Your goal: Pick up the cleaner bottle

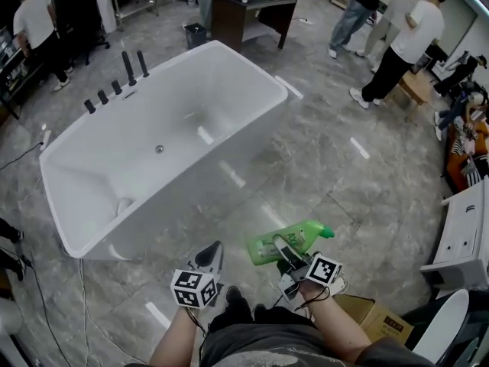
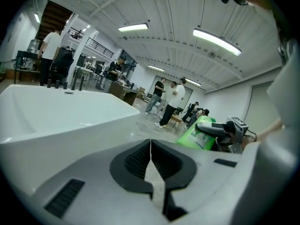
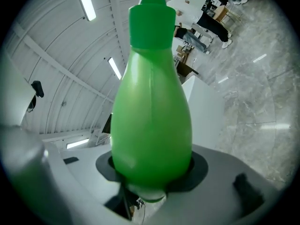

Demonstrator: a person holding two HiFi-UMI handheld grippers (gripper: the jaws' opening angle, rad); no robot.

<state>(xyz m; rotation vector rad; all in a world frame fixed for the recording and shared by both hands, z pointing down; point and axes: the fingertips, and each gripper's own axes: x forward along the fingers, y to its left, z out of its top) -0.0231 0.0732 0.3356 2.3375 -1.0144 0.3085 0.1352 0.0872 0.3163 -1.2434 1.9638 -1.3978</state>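
The green cleaner bottle [image 1: 269, 248] is held off the marble floor, lying nearly level, with its cap [image 1: 318, 230] toward the right. My right gripper [image 1: 288, 250] is shut on the bottle's body. In the right gripper view the bottle [image 3: 152, 121] fills the middle, its cap [image 3: 152, 20] at the top, and the dark pads [image 3: 199, 168] hug its lower part. My left gripper [image 1: 212, 254] is beside it on the left, shut and holding nothing. In the left gripper view its pads meet in a thin line [image 2: 150, 159], and the bottle [image 2: 197, 133] shows at the right.
A large white bathtub [image 1: 252, 75] stands ahead on the left, with black tap fittings [image 1: 126, 71] on its far rim. Several people [image 1: 401, 40] stand at the back right. A cardboard box [image 1: 380, 321] and a white cabinet [image 1: 466, 235] are at the right, a dark desk [image 1: 252, 14] behind.
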